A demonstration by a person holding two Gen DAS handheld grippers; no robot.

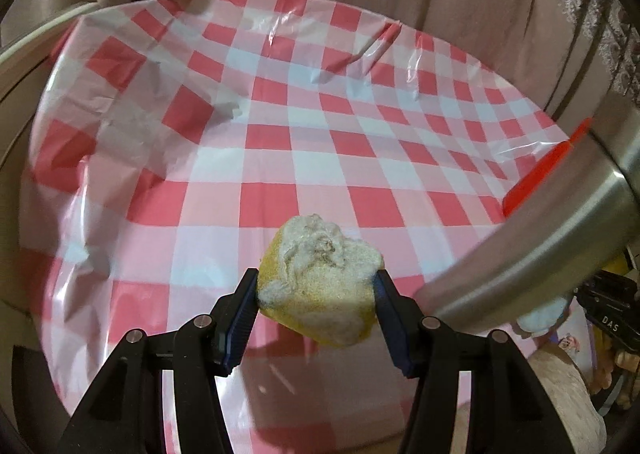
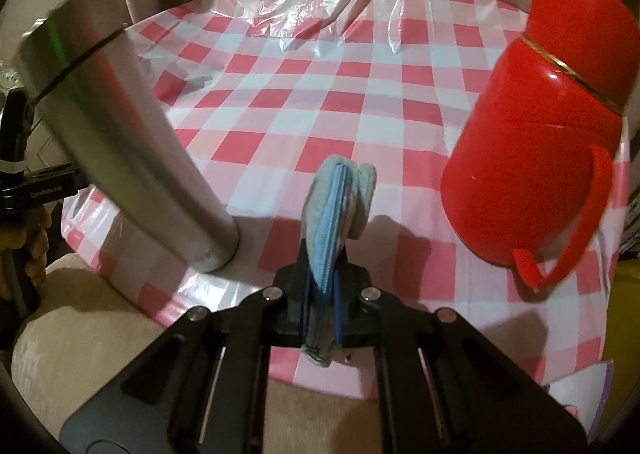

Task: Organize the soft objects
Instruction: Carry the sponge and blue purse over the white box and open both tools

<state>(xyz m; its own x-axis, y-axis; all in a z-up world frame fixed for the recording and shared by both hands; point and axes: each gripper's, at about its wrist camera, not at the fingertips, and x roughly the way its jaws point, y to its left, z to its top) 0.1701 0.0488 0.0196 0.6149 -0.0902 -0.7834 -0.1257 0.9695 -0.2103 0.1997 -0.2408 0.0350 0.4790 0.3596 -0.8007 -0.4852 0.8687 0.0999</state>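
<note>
Glossy checked tablecloth [image 1: 280, 142]; crumbly yellow sponge [image 1: 320, 278], perhaps fleecy blue cloth [image 2: 336, 222].

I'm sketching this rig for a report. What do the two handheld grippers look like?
Both the left gripper and the right gripper look alike: matte black angular linkage arms joined by round silver pivot pins, ending in two fingers faced with ribbed dark blue pads.

A worn yellow sponge block with a frayed grey-white scouring face [image 1: 320, 278] hung above the checked cloth, squeezed at both sides and tilted. A folded pale blue and grey-green microfibre cloth [image 2: 335, 222] stood on edge, pinched at its lower end.
</note>
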